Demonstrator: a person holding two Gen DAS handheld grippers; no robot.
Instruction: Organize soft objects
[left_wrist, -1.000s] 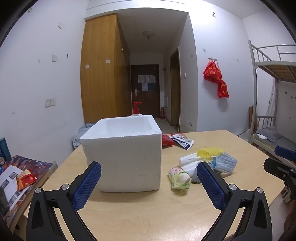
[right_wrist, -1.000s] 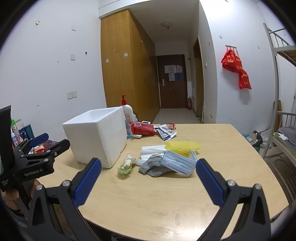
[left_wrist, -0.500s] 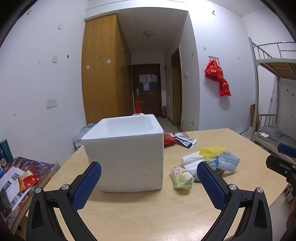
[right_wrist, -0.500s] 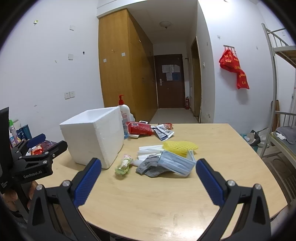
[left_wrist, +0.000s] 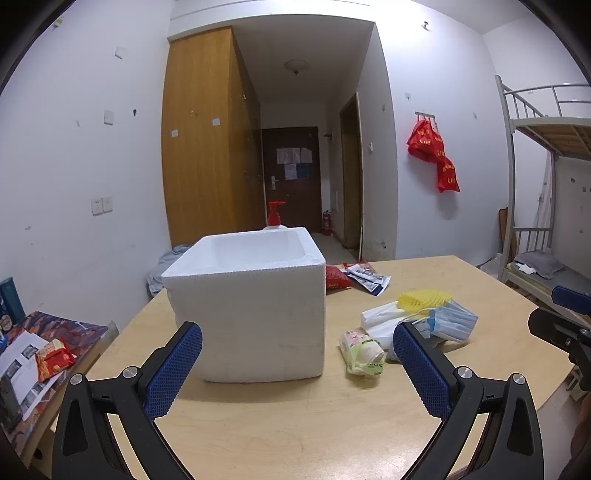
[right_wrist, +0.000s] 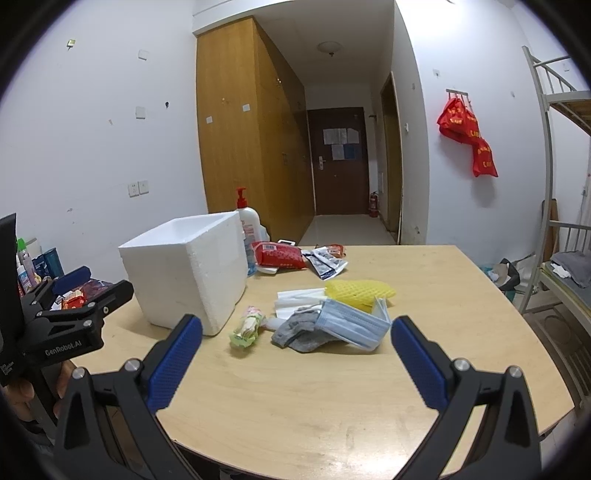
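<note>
Both grippers hang over the near edge of the wooden table (right_wrist: 424, 369) with nothing between their blue pads: the left gripper (left_wrist: 297, 365) is spread wide in front of the white foam box (left_wrist: 251, 310), and the right gripper (right_wrist: 295, 360) is spread just as wide, facing the pile of soft things.

That pile lies in the middle of the table, to the right of the box and apart from it. On the near side is a stack of pale blue face masks (right_wrist: 354, 326), its front corner tilted up; it rests partly on a crumpled grey sock (right_wrist: 299, 334). Behind them is a yellow foam net sleeve (right_wrist: 358, 290) touching some folded white tissue (right_wrist: 297, 297). A small green and pink packet (right_wrist: 245, 328) lies alone between the pile and the box.

The box is open at the top; its inside is only partly visible, and its floor cannot be seen. A pump bottle (right_wrist: 248, 225) stands behind the box, mostly hidden by it. A red packet (right_wrist: 280, 254) and dark sachets (right_wrist: 325, 260) lie further back; their print is too small to read. A hand (right_wrist: 22, 398) holds the left gripper's handle, cut off at the picture's edge.
</note>
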